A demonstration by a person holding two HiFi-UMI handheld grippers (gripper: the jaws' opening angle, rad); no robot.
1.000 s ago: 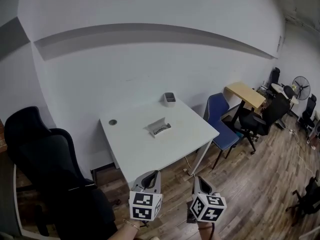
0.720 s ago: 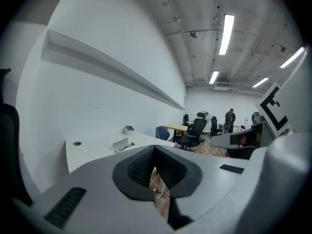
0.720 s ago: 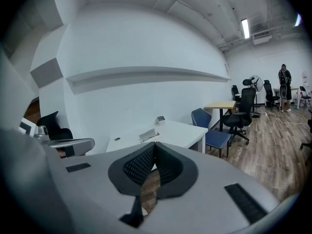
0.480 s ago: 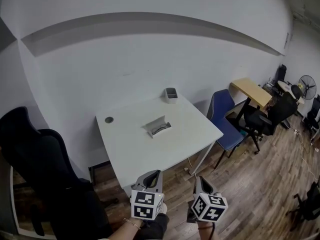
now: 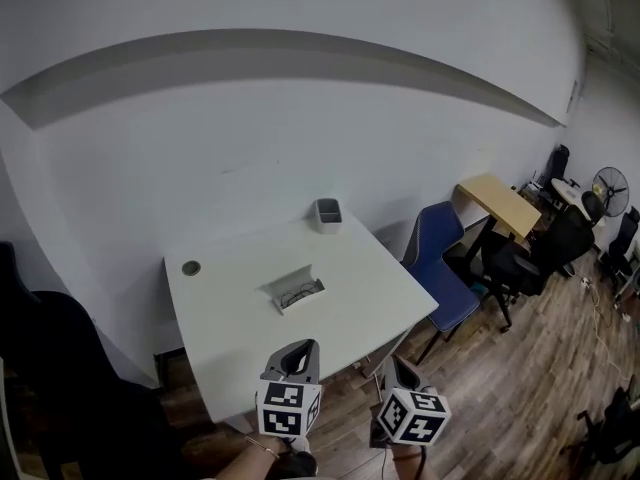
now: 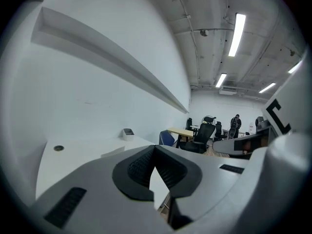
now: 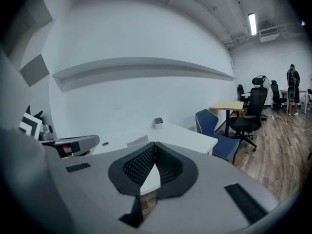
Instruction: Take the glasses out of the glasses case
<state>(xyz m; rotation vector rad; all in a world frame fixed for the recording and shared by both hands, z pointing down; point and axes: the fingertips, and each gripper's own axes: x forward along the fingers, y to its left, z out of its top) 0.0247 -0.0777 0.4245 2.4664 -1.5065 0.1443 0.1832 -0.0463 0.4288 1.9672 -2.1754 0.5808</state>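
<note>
An open white glasses case (image 5: 292,291) lies near the middle of the white table (image 5: 230,348), with dark-framed glasses (image 5: 298,294) inside it. Both grippers hang in front of the table's near edge, well short of the case. My left gripper (image 5: 307,346) is shut with nothing in it, and its jaws meet at their tips in the left gripper view (image 6: 154,147). My right gripper (image 5: 396,359) is shut and empty too, as the right gripper view (image 7: 155,144) shows. From the left gripper view the case (image 6: 113,152) is a low white shape.
A small grey box (image 5: 327,212) stands at the table's far edge and a round grommet (image 5: 190,267) at its far left. A blue chair (image 5: 435,258) is right of the table, a black chair (image 5: 60,368) left of it. A wooden desk (image 5: 503,204), office chairs and a fan stand further right.
Both grippers have come closer to the table's near edge, still shut. The view has shifted, so the table and case now sit lower and more to the left.
</note>
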